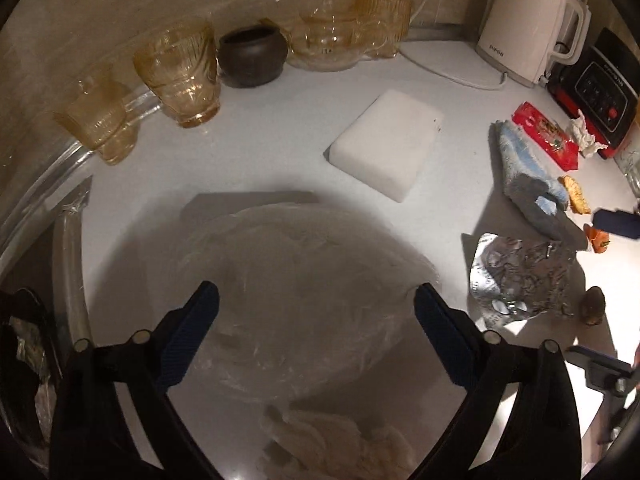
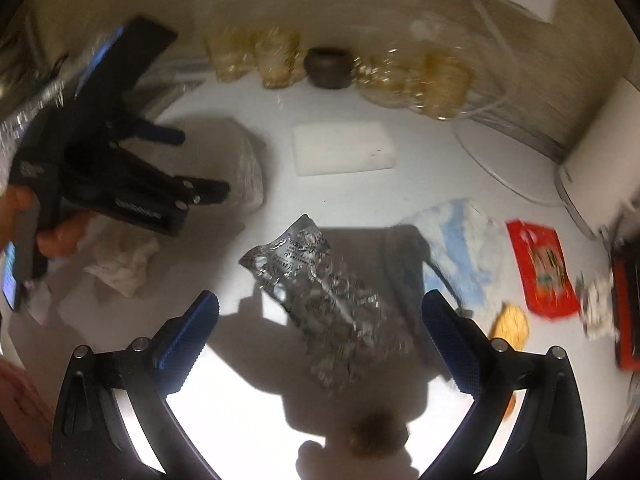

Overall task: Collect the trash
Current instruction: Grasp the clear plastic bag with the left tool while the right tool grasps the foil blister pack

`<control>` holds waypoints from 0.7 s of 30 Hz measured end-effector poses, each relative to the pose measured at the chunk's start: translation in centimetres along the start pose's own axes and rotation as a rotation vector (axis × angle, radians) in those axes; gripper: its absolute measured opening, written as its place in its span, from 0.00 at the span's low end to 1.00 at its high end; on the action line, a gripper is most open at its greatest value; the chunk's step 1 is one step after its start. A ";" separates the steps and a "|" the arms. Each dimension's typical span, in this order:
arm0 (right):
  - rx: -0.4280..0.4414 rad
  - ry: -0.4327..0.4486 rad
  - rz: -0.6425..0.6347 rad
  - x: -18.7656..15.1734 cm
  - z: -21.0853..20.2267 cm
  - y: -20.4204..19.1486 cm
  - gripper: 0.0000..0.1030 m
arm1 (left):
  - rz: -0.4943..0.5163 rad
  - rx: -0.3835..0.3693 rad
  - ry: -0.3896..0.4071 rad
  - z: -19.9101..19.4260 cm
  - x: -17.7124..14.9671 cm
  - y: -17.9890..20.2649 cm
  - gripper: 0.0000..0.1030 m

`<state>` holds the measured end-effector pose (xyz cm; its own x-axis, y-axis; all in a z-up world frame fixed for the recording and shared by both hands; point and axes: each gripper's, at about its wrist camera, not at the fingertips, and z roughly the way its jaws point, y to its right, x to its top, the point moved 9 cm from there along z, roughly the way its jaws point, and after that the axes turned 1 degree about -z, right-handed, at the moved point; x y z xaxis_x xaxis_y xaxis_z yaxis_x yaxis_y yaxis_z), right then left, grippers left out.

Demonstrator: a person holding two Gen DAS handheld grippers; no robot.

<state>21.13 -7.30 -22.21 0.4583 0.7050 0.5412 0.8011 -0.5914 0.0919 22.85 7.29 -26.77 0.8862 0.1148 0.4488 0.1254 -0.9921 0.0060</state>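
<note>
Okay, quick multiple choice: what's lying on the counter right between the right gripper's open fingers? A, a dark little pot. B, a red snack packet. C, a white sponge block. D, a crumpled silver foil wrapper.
D: in the right wrist view the crumpled silver foil wrapper lies on the counter framed by the open right gripper.

Bare white counter (image 1: 280, 152) lies open at twelve o'clock up to the white sponge block (image 1: 386, 148); amber glasses (image 1: 180, 76) wall eleven.
</note>
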 end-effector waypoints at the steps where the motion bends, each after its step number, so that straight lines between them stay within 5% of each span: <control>1: 0.002 -0.012 -0.026 0.1 0.6 -0.1 0.98 | -0.004 -0.007 -0.009 0.2 0.0 -0.1 0.78; 5: 0.070 -0.055 -0.083 0.6 2.1 -0.9 0.98 | -0.032 -0.041 -0.024 0.7 -0.1 -0.6 0.50; 7: 0.075 -0.067 -0.118 0.7 2.5 -1.2 0.97 | -0.032 -0.037 -0.018 0.6 0.0 -0.8 0.26; 9: 0.076 -0.084 -0.151 0.8 3.0 -1.4 0.94 | -0.034 -0.045 -0.008 0.3 0.0 -0.9 0.16; 21: 0.112 -0.177 -0.221 0.8 5.1 -1.4 0.58 | 0.022 -0.086 0.094 -4.8 0.8 0.0 0.14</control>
<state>22.30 -3.88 -26.22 0.3202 0.8750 0.3631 0.9220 -0.3759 0.0929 21.40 7.15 -22.16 0.8423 0.0914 0.5312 0.0642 -0.9955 0.0695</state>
